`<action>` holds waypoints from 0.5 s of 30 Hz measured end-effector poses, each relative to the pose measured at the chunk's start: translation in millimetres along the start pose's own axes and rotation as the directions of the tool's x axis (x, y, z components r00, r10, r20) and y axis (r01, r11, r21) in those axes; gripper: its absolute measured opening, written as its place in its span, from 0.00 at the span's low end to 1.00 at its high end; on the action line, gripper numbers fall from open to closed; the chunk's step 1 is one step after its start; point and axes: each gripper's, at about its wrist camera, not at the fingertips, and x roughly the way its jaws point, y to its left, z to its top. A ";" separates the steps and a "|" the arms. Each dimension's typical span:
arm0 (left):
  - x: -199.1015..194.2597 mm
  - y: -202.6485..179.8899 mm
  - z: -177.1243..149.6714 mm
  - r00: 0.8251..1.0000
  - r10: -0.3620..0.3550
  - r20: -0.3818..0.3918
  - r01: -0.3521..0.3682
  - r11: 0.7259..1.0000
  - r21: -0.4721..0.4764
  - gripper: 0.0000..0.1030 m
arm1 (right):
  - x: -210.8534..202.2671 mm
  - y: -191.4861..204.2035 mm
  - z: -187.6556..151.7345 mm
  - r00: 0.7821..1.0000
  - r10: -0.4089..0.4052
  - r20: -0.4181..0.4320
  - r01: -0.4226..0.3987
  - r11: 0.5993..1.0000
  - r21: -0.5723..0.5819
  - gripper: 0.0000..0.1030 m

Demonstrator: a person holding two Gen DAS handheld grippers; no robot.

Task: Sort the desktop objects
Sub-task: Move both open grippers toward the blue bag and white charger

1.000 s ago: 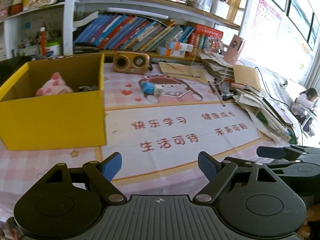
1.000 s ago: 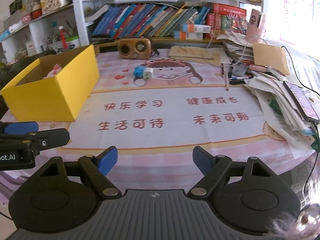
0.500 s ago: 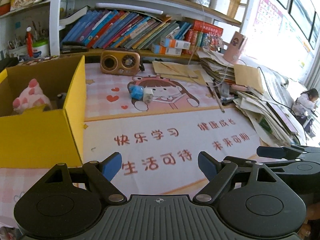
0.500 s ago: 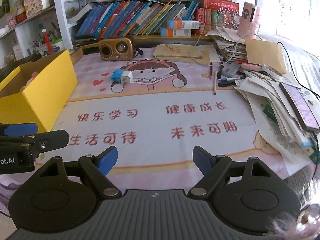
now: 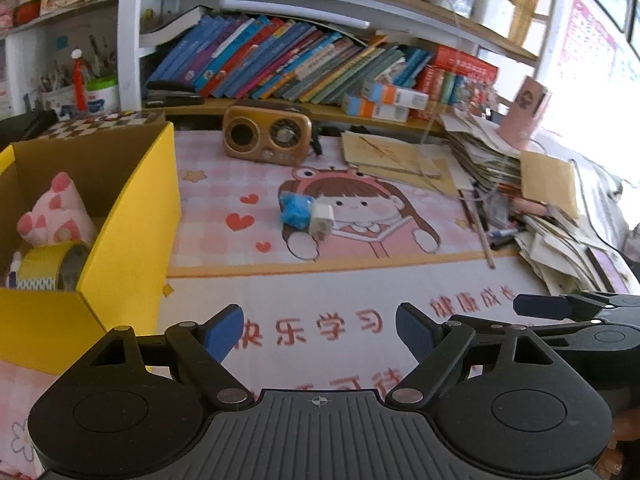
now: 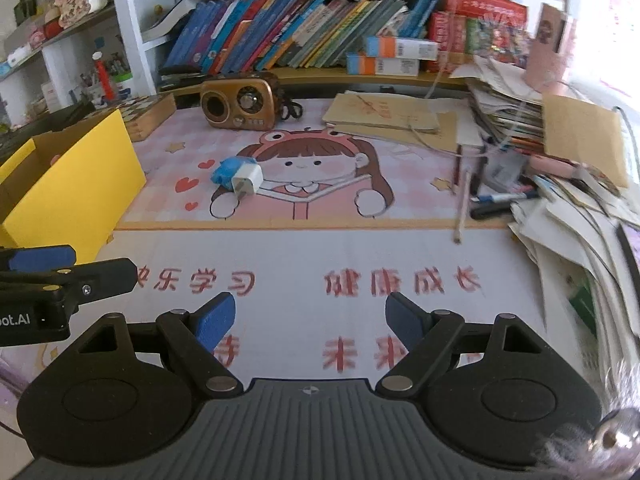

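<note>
A white charger plug (image 5: 321, 219) (image 6: 247, 181) lies against a crumpled blue packet (image 5: 295, 209) (image 6: 227, 172) on the cartoon desk mat. At the left stands a yellow cardboard box (image 5: 132, 216) (image 6: 80, 184) holding a pink plush toy (image 5: 56, 212) and a roll of tape (image 5: 52, 266). My left gripper (image 5: 319, 334) hovers open over the mat's red lettering, nothing between its fingers. My right gripper (image 6: 310, 322) is open too, empty, well short of the charger. Each gripper's blue-tipped finger shows at the other view's edge.
A brown retro radio (image 5: 267, 136) (image 6: 239, 100) sits at the back below a shelf of books (image 5: 288, 64). Brown envelopes (image 6: 384, 114), stacked papers (image 6: 508, 108), pens (image 6: 500, 200) and a wooden stick (image 6: 462, 208) crowd the right side. A chequered board (image 6: 148, 108) lies behind the box.
Both grippers have travelled forward and rightward over the mat; the charger and radio look nearer and the yellow box has slid toward the left edge. Both stay open.
</note>
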 end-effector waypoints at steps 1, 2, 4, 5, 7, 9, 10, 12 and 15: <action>2.2 -0.4 2.1 1.000 0.012 0.001 -0.012 1.000 -0.005 0.83 | 4.5 -1.3 4.0 1.000 0.013 -0.002 -0.013 1.000 -0.009 0.79; 4.7 -0.6 4.5 1.000 0.025 0.002 -0.025 1.000 -0.011 0.83 | 8.4 -2.5 7.5 1.000 0.024 -0.002 -0.024 1.000 -0.017 0.79; 9.7 -1.0 8.8 0.999 0.050 0.003 -0.050 0.999 -0.021 0.83 | 16.9 -5.6 14.3 0.999 0.047 -0.004 -0.047 0.998 -0.033 0.79; 12.5 -1.3 11.3 0.998 0.063 0.004 -0.063 0.998 -0.026 0.83 | 20.4 -7.1 16.9 0.998 0.056 -0.006 -0.056 0.998 -0.038 0.79; 17.2 -1.4 16.4 0.997 0.081 0.006 -0.081 0.996 -0.031 0.83 | 28.6 -10.4 22.8 0.997 0.073 -0.011 -0.073 0.996 -0.050 0.79; 22.0 -2.0 22.4 0.995 0.098 0.017 -0.097 0.995 -0.031 0.83 | 37.2 -13.1 28.4 0.996 0.092 -0.017 -0.093 0.993 -0.066 0.79; 24.1 -2.4 25.7 0.994 0.109 0.022 -0.108 0.994 -0.030 0.83 | 41.4 -14.0 31.0 0.995 0.101 -0.019 -0.102 0.992 -0.074 0.79; 28.5 -2.4 35.1 0.990 0.136 0.038 -0.135 0.990 -0.030 0.83 | 52.6 -15.7 36.5 0.991 0.129 -0.023 -0.131 0.987 -0.098 0.79; 34.6 -1.3 47.0 0.983 0.173 0.055 -0.171 0.985 -0.030 0.83 | 69.0 -14.3 44.9 0.985 0.173 -0.016 -0.174 0.974 -0.147 0.77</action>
